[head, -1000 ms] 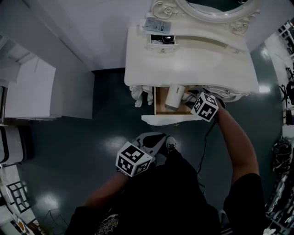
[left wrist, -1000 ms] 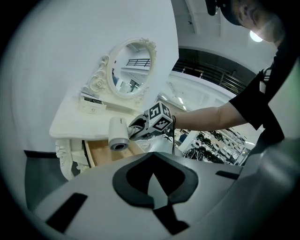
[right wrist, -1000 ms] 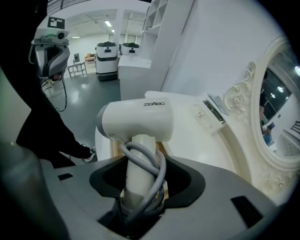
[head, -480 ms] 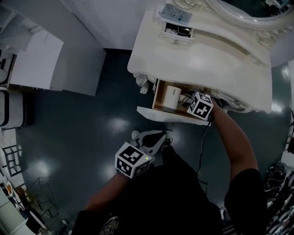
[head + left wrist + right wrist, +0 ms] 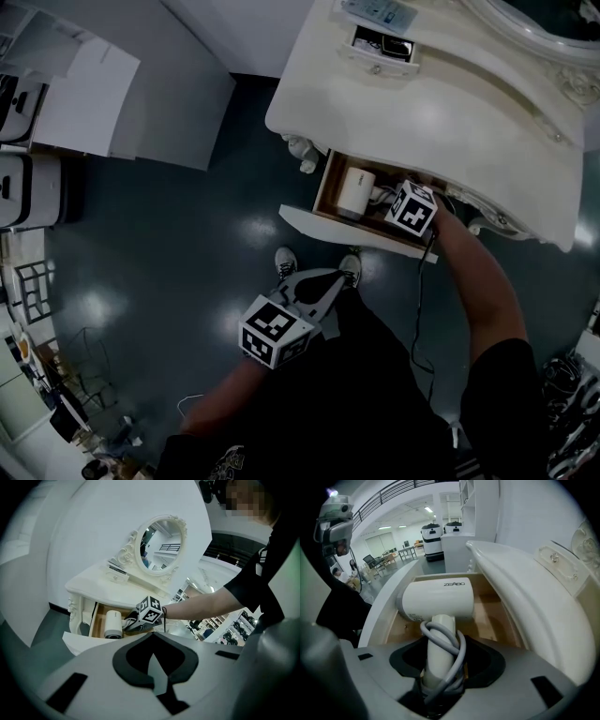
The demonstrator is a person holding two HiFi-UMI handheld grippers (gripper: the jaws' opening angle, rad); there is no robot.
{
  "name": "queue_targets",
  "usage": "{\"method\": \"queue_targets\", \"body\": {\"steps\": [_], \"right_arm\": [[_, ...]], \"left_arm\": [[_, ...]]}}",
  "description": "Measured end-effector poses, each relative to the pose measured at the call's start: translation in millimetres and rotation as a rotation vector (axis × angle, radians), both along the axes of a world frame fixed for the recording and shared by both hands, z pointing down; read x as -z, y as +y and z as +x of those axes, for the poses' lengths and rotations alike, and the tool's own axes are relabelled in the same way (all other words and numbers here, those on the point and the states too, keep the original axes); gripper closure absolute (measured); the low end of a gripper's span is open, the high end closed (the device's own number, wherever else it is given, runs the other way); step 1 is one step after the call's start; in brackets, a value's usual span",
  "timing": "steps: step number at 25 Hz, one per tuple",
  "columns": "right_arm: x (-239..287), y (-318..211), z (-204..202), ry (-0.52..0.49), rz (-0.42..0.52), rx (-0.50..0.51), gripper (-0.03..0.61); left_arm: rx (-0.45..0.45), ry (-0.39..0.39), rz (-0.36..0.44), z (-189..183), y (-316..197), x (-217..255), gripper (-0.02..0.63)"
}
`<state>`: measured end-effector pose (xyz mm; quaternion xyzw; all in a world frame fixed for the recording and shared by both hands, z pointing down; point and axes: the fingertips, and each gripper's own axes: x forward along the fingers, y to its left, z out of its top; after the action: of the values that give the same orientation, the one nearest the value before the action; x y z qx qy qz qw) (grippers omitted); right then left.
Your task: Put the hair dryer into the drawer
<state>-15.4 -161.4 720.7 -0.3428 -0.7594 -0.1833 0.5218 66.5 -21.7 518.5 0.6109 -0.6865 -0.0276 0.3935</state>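
A white hair dryer point(image 5: 356, 191) lies inside the open wooden drawer point(image 5: 326, 180) of the white vanity table point(image 5: 441, 103). My right gripper point(image 5: 386, 199) reaches into the drawer from the right. In the right gripper view the gripper point(image 5: 440, 667) is shut on the hair dryer's point(image 5: 438, 599) handle, and the grey cord point(image 5: 457, 653) is looped round that handle. My left gripper point(image 5: 333, 281) hangs low in front of the person's body, well short of the drawer. In its own view the left gripper point(image 5: 157, 665) is shut, with nothing in it.
The drawer's white front panel point(image 5: 347, 234) juts out toward the person's shoes point(image 5: 286, 262). A cord point(image 5: 419, 309) hangs down by the right arm. An oval mirror point(image 5: 161, 543) and a small box point(image 5: 380, 42) are on the table. White cabinets point(image 5: 84, 84) stand at the left.
The head view has swung, so the table now sits further up and right. My right gripper stays in the drawer with the dryer. My left gripper has hardly moved.
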Motion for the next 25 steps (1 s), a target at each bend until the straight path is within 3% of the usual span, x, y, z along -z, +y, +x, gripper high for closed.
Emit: {"method": "queue_targets", "body": {"steps": [11, 25], "right_arm": [[-32, -3, -12, 0.029, -0.019, 0.026, 0.347], [-46, -1, -15, 0.004, -0.028, -0.005, 0.342]], "left_arm": [[0.075, 0.038, -0.034, -5, -23, -16, 0.609], [0.086, 0.049, -0.049, -14, -21, -21, 0.611]]}}
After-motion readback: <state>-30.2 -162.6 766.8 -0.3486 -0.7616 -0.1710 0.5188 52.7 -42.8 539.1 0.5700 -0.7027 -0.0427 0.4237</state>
